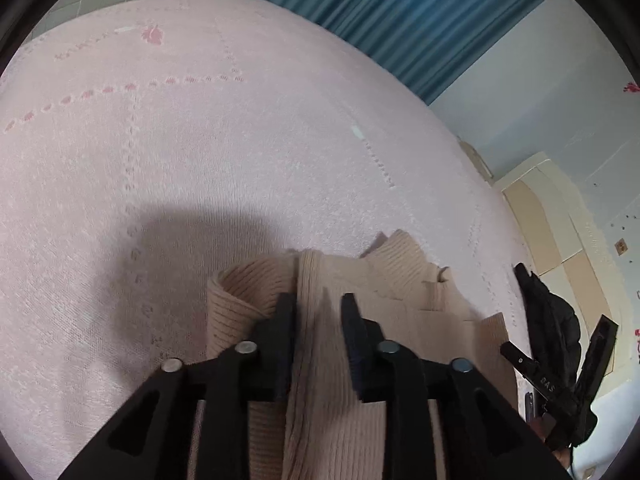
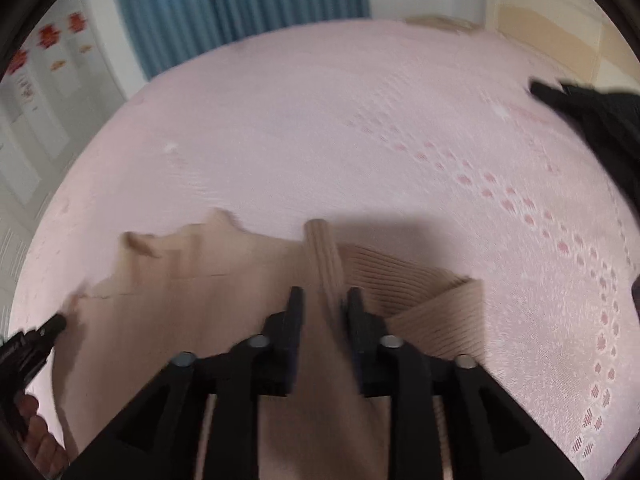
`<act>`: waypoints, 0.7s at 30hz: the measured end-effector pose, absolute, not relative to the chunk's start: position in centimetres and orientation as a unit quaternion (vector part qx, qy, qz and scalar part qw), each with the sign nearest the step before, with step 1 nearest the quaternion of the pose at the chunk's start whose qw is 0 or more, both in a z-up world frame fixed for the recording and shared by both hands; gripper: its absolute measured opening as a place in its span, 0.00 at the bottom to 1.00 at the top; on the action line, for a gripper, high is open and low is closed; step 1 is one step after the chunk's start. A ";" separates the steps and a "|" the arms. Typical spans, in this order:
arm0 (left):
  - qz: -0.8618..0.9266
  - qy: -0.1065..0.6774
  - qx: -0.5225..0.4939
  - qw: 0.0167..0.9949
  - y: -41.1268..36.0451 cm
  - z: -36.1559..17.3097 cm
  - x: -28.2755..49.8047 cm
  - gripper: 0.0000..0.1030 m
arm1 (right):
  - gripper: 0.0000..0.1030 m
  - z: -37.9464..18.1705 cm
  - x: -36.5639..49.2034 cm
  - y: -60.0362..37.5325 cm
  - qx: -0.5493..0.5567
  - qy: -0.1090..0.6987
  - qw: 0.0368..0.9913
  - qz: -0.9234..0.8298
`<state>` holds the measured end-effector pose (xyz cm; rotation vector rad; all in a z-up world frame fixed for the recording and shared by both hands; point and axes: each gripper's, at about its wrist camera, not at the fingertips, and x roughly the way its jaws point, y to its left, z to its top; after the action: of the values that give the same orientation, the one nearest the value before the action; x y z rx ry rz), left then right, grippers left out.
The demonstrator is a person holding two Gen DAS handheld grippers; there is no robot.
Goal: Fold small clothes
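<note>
A beige ribbed knit garment [image 1: 400, 280] lies partly folded on the pink bedspread [image 1: 240, 140]. My left gripper [image 1: 318, 300] hangs over its left part with the jaws a little apart. A ribbed strip runs between them, and a rolled edge lies to the left. In the right wrist view the same garment [image 2: 200, 280] spreads to the left. My right gripper [image 2: 323, 294] stands open over its ribbed band [image 2: 320, 252], which runs down between the fingers. Each view shows the other gripper at its edge, the right one's fingers [image 1: 524, 364] and the left one's fingers [image 2: 52, 328], both beside the garment.
A black padded jacket [image 1: 552, 320] lies at the bed's right edge and shows in the right wrist view [image 2: 600, 120] too. Blue curtains [image 1: 420, 20] hang behind the bed. A cream cabinet [image 1: 560, 220] stands at the right. Bare pink bedspread [image 2: 320, 120] stretches beyond the garment.
</note>
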<state>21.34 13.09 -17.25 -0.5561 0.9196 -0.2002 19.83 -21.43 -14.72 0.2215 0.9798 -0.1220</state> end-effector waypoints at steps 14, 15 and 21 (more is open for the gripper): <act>-0.078 0.454 -0.259 0.849 16.9 -19.0 17.8 0.35 | 0.37 -17.4 14.9 -11.3 -0.010 0.464 0.884 0.048; -0.081 0.453 -0.266 0.847 17.0 -19.3 18.0 0.35 | 0.37 -17.5 14.8 -11.4 -0.001 0.460 0.887 0.047; -0.076 0.442 -0.285 0.847 16.2 -19.9 20.5 0.15 | 0.37 -16.5 15.5 -11.7 0.023 0.474 0.880 0.037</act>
<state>20.48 16.22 -19.90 -0.6003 0.9326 -0.1611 15.50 -11.75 -16.51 0.0484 0.9873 0.0780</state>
